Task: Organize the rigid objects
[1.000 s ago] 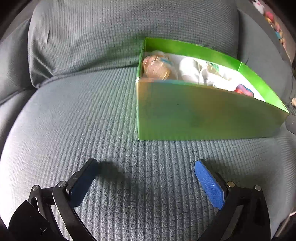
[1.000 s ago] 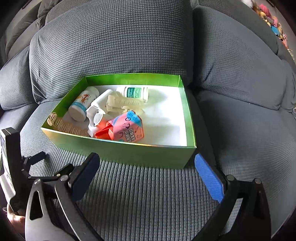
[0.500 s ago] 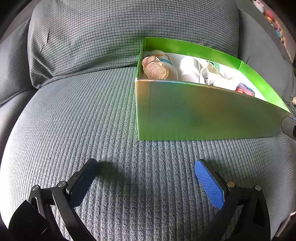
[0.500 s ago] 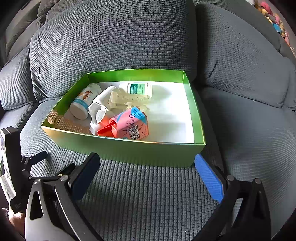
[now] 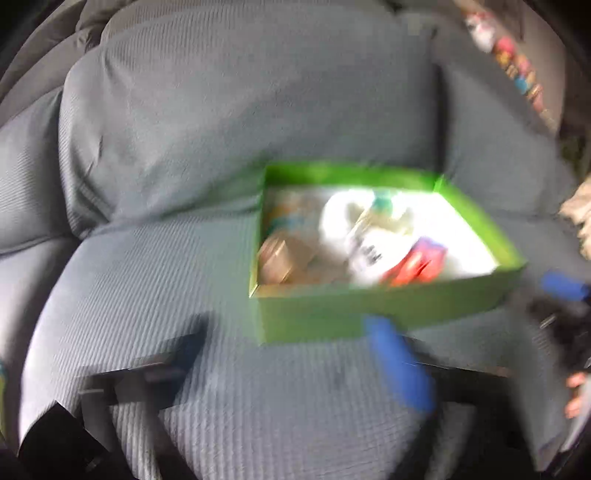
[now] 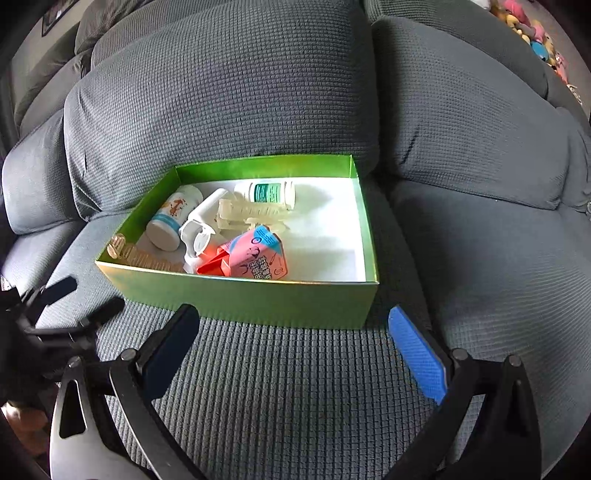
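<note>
A green box (image 6: 258, 301) sits on the grey sofa seat, also blurred in the left wrist view (image 5: 332, 317). It holds a pink carton (image 6: 258, 256), a red piece (image 6: 210, 264), two white bottles (image 6: 173, 221) (image 6: 269, 192), a white cap piece (image 6: 195, 236), a clear plastic item (image 6: 243, 214) and a gold strip (image 6: 140, 254). My right gripper (image 6: 291, 343) is open and empty in front of the box. My left gripper (image 5: 291, 362) is open and empty, also in the right wrist view (image 6: 77, 299) at the box's left.
Grey back cushions (image 6: 221, 92) rise behind the box. A second seat cushion (image 6: 498, 277) lies to the right. Colourful toys (image 6: 535, 33) sit at the far upper right.
The left gripper has pulled back and risen fast, blurring its view; the box now looks smaller and is seen from above. The right gripper has backed off slightly.
</note>
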### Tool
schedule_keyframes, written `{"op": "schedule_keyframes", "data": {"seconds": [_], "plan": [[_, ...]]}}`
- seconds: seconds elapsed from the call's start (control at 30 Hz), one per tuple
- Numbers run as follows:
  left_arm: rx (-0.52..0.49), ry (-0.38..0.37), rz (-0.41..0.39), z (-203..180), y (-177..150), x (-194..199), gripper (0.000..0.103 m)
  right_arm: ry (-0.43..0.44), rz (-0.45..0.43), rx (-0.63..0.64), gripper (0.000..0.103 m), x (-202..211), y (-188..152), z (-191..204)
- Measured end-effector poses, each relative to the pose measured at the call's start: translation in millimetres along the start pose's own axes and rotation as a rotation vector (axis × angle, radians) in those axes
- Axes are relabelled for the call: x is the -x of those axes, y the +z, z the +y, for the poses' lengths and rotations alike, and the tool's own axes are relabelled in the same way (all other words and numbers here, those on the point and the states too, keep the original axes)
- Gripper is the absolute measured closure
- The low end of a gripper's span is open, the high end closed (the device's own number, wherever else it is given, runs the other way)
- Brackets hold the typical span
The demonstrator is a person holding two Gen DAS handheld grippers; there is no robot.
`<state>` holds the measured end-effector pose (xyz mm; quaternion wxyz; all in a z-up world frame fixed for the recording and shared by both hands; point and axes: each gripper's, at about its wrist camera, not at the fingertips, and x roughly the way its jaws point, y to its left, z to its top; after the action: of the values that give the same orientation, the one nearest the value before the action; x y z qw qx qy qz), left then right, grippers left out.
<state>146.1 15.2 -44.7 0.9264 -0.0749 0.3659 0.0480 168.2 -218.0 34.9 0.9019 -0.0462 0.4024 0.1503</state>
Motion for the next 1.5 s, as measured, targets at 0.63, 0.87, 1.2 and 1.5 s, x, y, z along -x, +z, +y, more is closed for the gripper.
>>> {"op": "schedule_keyframes", "data": {"seconds": [0.63,0.87,1.2,1.5], "plan": [[-0.056,0.042,-0.042,-49,50,74,0.000,-0.003,-0.036,-0.015,0.000,11,10,-7],[-0.052,0.052,-0.032,-47,46,74,0.000,-0.004,-0.036,-0.007,0.000,10,11,-5],[-0.056,0.050,-0.013,-47,44,68,0.000,-0.005,-0.035,-0.005,0.000,10,10,-3],[-0.049,0.038,-0.044,-47,45,78,0.098,0.011,-0.042,-0.010,0.000,12,10,-2]]}}
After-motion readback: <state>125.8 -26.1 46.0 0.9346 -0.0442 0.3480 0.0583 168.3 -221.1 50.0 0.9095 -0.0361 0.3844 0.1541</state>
